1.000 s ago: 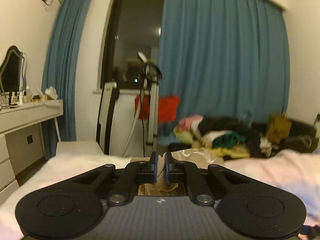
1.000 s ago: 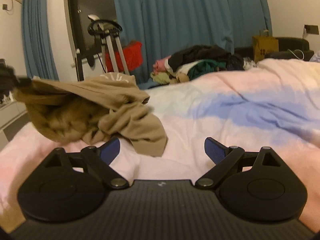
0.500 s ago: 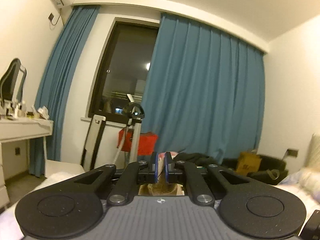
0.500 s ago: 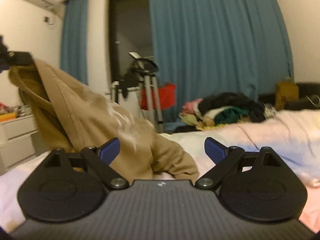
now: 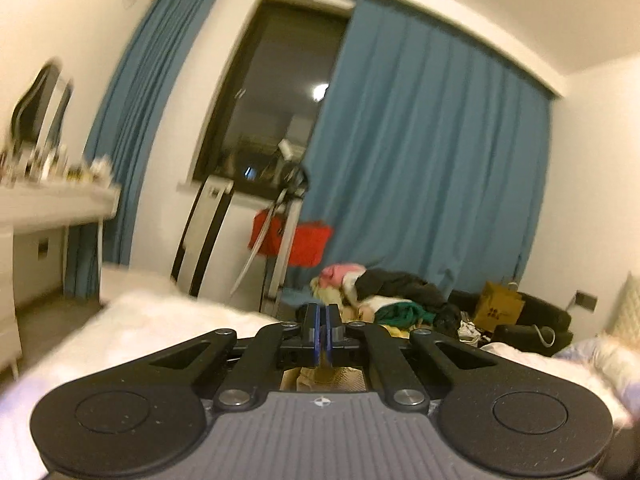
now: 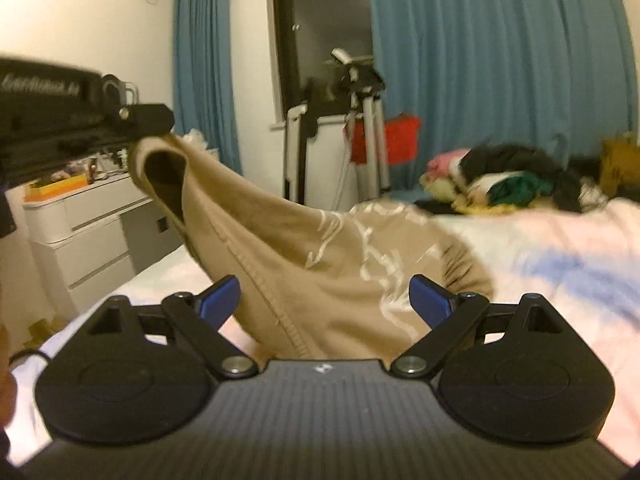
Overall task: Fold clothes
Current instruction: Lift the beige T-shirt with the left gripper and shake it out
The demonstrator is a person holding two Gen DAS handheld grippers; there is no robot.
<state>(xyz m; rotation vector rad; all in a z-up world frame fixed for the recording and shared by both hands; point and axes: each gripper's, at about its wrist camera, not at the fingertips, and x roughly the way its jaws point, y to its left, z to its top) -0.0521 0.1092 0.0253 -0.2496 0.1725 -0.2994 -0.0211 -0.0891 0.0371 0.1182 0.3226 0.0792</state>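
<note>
Tan fleece-lined sweatshirt with a pale printed design (image 5: 320, 376) shows in the left wrist view only as a scrap of cloth under the fingers of the left gripper (image 5: 321, 328), whose jaws are clenched together on it. Beyond lie a white and pink bedspread (image 5: 168, 320), a heap of mixed clothes (image 5: 384, 292) and blue curtains (image 5: 420, 168).

In the right wrist view the sweatshirt hangs from the left gripper at upper left, pinched at a hem or cuff opening, and slopes down to rest bunched on the bedspread just ahead of the right gripper (image 6: 326, 300), which is spread wide and holds nothing. The print faces up and a stitched seam runs along the near edge.

Held by one point only, the sweatshirt may twist or slip free, and the right gripper could catch a doubled layer instead of a single edge.
</note>
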